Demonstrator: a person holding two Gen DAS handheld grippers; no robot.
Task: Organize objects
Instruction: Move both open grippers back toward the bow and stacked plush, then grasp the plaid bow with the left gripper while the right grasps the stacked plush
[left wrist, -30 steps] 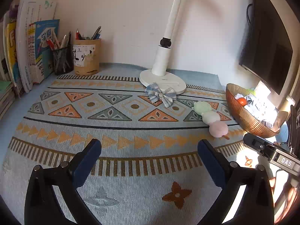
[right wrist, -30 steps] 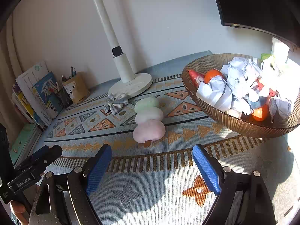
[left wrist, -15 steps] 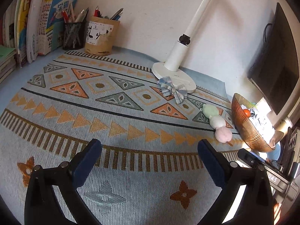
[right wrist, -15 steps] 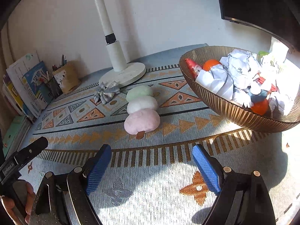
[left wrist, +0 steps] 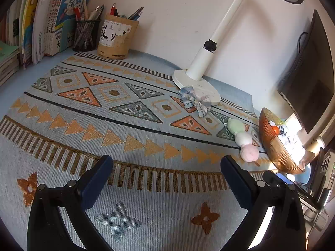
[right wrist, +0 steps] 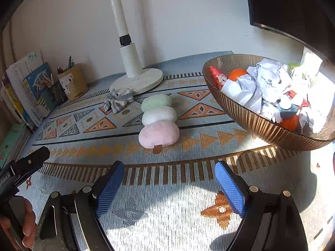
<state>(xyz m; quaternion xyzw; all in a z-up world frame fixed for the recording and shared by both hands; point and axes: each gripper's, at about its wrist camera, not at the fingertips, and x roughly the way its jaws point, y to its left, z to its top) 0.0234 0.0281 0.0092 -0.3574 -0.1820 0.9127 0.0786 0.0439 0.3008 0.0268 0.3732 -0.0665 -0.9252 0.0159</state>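
A plush dango skewer [right wrist: 158,120] of green, white and pink balls lies on the patterned mat, just ahead of my right gripper [right wrist: 169,181], which stands open with nothing between its blue pads. A plaid fabric bow [right wrist: 118,102] rests beside the lamp base. In the left wrist view the dango [left wrist: 242,139] and the bow [left wrist: 193,100] lie far to the right of my left gripper [left wrist: 166,176], open over bare mat. A ribbed amber bowl [right wrist: 257,123] at the right holds crumpled paper, oranges and small toys.
A white desk lamp [left wrist: 197,75] stands at the back. Two pen holders [left wrist: 117,36] and upright books [left wrist: 41,21] fill the back left corner. A dark monitor [left wrist: 307,83] hangs at the right. A hand [right wrist: 27,223] holds the left gripper's handle at the lower left.
The left wrist view has rolled and shifted, so the books and pen holders now sit larger at the top left and the mat tilts. The right view has drawn slightly closer to the dango.
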